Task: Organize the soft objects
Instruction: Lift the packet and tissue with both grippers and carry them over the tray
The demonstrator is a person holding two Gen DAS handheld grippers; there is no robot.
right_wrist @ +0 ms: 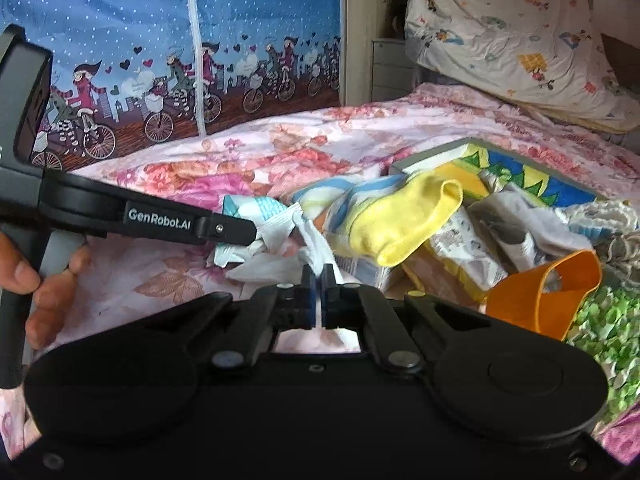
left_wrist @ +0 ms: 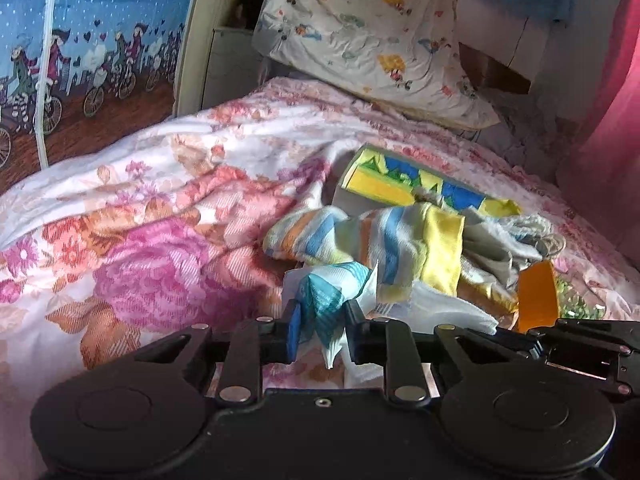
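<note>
A white cloth with a teal pattern (left_wrist: 332, 292) lies at the near edge of a pile of soft things on the bed. My left gripper (left_wrist: 320, 332) is shut on its teal part. My right gripper (right_wrist: 319, 280) is shut on the white part of the same cloth (right_wrist: 316, 248). The left gripper (right_wrist: 236, 236) shows from the side in the right wrist view, a hand on its handle. The pile holds a striped towel (left_wrist: 360, 236), a yellow cloth (right_wrist: 404, 220) and a grey-white cloth (left_wrist: 496, 248).
The bed has a pink floral cover (left_wrist: 160, 240). A colourful flat box (left_wrist: 420, 184) lies behind the pile. An orange plastic piece (right_wrist: 544, 292) and green patterned fabric (right_wrist: 608, 328) lie to the right. A pillow (left_wrist: 372, 36) leans at the head. A blue curtain (right_wrist: 160, 40) hangs left.
</note>
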